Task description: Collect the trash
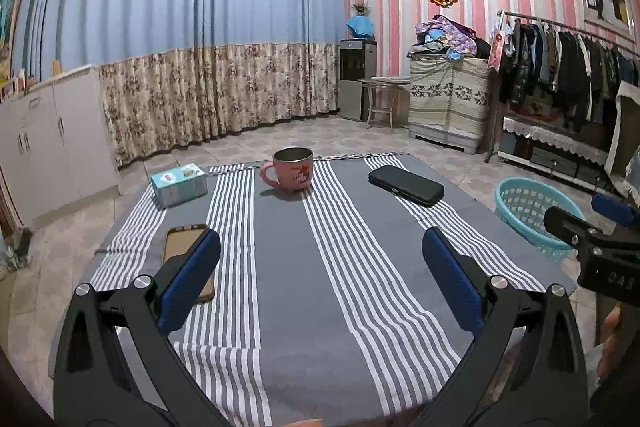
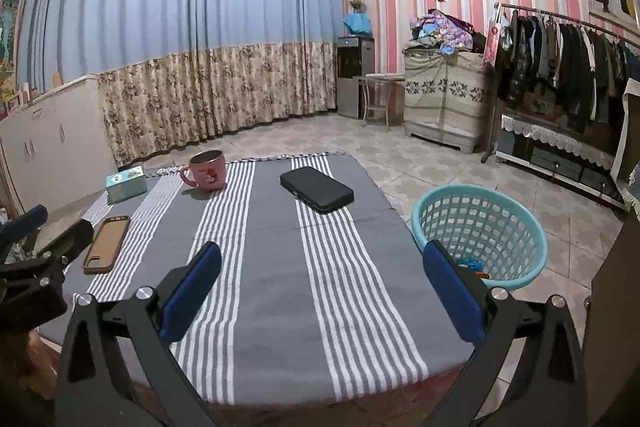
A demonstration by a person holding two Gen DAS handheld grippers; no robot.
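Right wrist view: blue fingers (image 2: 454,291) partly hide basket (image 2: 520,227) contents.

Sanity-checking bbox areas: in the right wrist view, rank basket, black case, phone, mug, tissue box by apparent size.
Largest to smallest, as they look:
1. teal basket
2. black case
3. brown phone, though it lies nearer the camera, so its rank against the case is unsure
4. pink mug and tissue box: too alike to rank

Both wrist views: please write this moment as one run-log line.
left hand-held gripper: open, empty | right hand-held gripper: open, empty | basket: beside table, colourful bits inside | tablecloth: no trash visible
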